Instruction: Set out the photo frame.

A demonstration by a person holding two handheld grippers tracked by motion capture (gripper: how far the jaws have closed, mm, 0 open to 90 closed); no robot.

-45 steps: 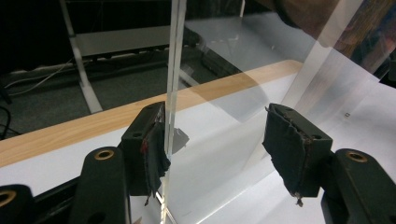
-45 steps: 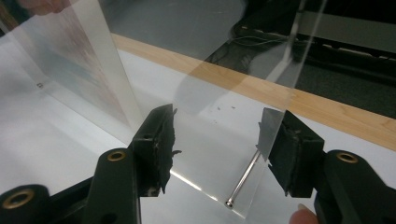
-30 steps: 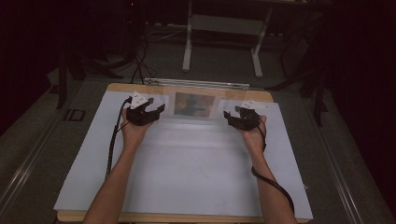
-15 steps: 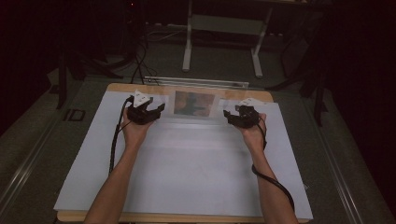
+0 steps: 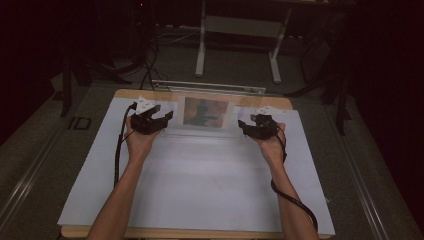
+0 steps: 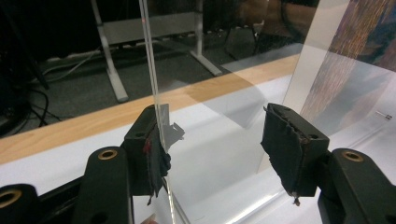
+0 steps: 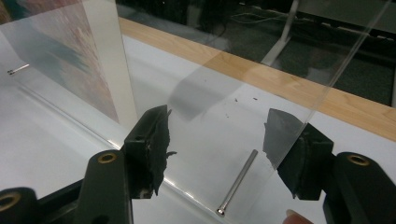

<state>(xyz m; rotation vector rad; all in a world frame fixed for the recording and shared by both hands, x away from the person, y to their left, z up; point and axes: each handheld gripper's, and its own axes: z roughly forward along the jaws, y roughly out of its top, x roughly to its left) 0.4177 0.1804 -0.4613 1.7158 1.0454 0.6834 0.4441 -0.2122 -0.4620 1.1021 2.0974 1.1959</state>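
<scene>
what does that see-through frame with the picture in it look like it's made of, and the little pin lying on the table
The frame looks like clear acrylic, possibly glass: transparent, glossy, with bright polished edges and reflections. The picture inside seems printed paper with a matte pale border. The pin looks like polished metal, a shiny silver shaft with a small head.

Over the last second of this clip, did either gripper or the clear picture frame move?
No visible change. The left gripper and right gripper sit where they were at the two ends of the clear picture frame, jaws open, and the frame stands at the same spot on the table.
</scene>
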